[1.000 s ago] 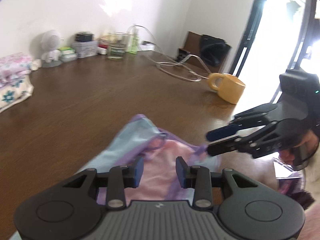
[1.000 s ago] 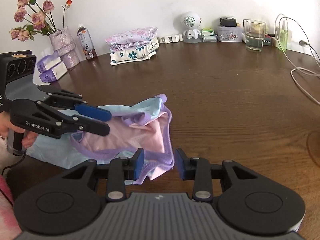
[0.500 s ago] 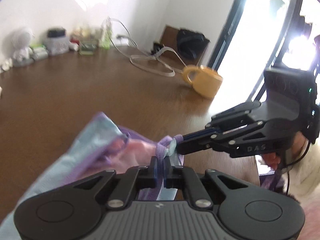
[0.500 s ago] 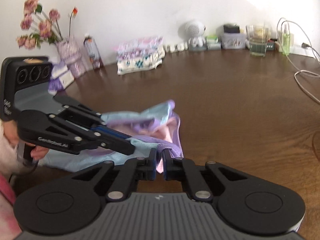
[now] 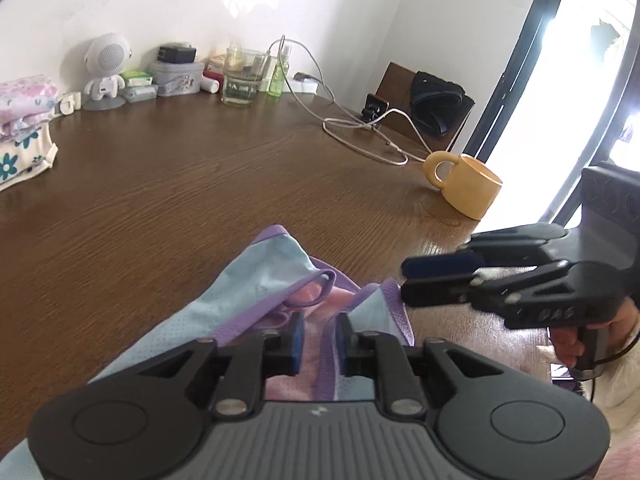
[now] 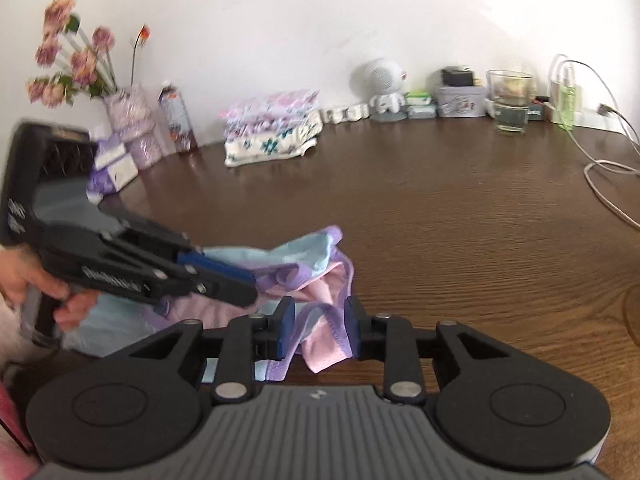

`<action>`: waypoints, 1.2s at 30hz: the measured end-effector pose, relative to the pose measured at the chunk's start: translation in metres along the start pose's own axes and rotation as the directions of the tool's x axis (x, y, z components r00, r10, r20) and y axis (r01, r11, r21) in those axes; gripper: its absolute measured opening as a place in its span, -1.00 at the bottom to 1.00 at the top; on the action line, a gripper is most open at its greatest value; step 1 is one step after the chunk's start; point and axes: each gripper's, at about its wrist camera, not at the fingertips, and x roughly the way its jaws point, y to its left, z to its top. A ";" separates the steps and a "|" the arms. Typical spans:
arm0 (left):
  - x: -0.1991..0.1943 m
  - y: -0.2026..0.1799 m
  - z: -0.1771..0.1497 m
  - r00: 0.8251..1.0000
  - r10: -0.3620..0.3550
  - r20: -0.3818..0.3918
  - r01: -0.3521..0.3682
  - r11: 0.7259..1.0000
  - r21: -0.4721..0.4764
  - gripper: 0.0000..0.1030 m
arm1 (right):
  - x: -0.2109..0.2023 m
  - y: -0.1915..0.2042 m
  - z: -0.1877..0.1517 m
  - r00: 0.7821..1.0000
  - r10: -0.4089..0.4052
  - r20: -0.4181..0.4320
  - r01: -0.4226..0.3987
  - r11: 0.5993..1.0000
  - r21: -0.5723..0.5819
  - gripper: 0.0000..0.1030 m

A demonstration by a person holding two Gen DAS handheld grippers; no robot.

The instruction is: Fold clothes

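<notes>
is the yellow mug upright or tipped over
Upright: the yellow mug stands on its base on the table, rim up, handle sideways.

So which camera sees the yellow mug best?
The left wrist view. The yellow mug stands whole and unblocked on the table, handle facing the camera, near the bright doorway. The right wrist view does not show the mug.

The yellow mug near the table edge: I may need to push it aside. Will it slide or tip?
The yellow mug looks squat and wide, so it would probably slide rather than tip. It sits near the table edge, so push gently; it looks ceramic and breakable.
</notes>
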 end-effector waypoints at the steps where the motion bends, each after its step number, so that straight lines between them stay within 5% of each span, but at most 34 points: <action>1: -0.005 0.000 -0.001 1.000 0.012 0.010 -0.012 1.000 0.006 -0.51 | 0.005 0.002 0.000 1.000 -0.005 -0.014 0.005 1.000 -0.015 -0.47; 3: -0.015 0.000 -0.002 0.999 0.034 0.031 -0.035 0.999 0.018 -0.41 | 0.016 0.004 -0.001 0.999 -0.019 -0.037 0.018 0.999 -0.037 -0.51; 5: -0.025 0.001 -0.004 0.997 0.060 0.052 -0.061 0.998 0.031 -0.30 | 0.024 0.005 -0.001 0.999 -0.029 -0.045 0.027 0.999 -0.044 -0.79; 9: -0.032 0.008 -0.003 0.991 0.122 0.061 -0.126 0.990 0.057 -0.25 | 0.031 0.003 -0.001 0.999 -0.028 -0.042 0.027 0.999 -0.019 -0.80; 15: -0.005 -0.002 0.010 0.994 0.099 0.038 -0.104 0.981 0.164 -0.25 | 0.021 0.000 -0.007 0.999 -0.035 0.005 0.035 0.998 0.057 -0.76; 17: 0.008 -0.011 0.011 0.992 0.118 0.046 -0.126 0.965 0.229 -0.30 | 0.012 0.000 -0.008 0.999 -0.042 0.033 0.039 0.996 0.082 -0.76; 20: 0.024 -0.016 0.010 0.995 0.100 0.013 -0.100 0.956 0.274 -0.85 | 0.009 0.000 -0.010 0.998 -0.042 0.038 0.038 0.995 0.091 -0.76; 24: 0.036 -0.021 0.004 0.996 0.082 -0.023 -0.071 0.953 0.296 -0.91 | 0.016 0.001 -0.012 0.999 -0.044 0.023 0.042 0.995 0.093 -0.76; 32: 0.013 -0.015 0.003 0.999 0.036 0.018 -0.039 0.977 0.212 -0.78 | 0.024 0.006 -0.015 0.998 -0.061 0.020 0.059 0.995 0.086 -0.76; 36: -0.031 0.002 -0.006 0.993 0.088 0.077 -0.095 0.990 0.100 -0.49 | 0.010 0.003 -0.015 0.995 -0.058 0.084 0.045 0.988 0.146 -0.60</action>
